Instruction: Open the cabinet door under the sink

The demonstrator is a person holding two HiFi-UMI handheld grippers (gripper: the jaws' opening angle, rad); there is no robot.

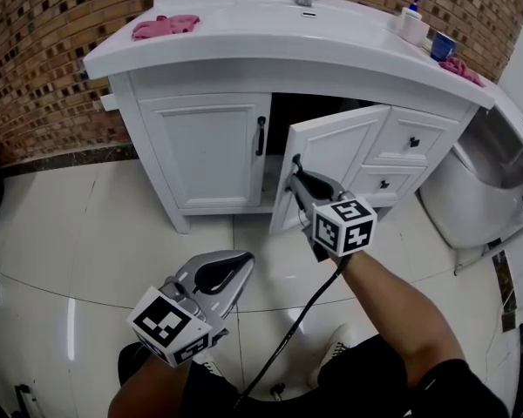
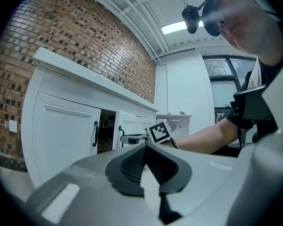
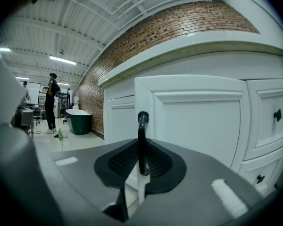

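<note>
My right gripper [image 1: 298, 177] is clamped on the black bar handle [image 3: 141, 128] of the white panelled right cabinet door [image 1: 336, 151], which stands part-open under the sink [image 1: 244, 26] (more swing left, I judge). My left gripper [image 1: 220, 273] hangs nearer me, jaws together and empty.

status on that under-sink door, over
Right gripper shut on the door handle. Left gripper shut, empty, held low away from the cabinet. Right door partly open, left door closed. Nothing blocking the swing.

right door [image 1: 331, 159] standing ajar, baring a dark cabinet gap [image 1: 303, 111], left door [image 1: 205, 151] blocking the other half, floor [image 1: 87, 233] lying open in front, white fixture [image 1: 471, 190] crowding the right
</note>
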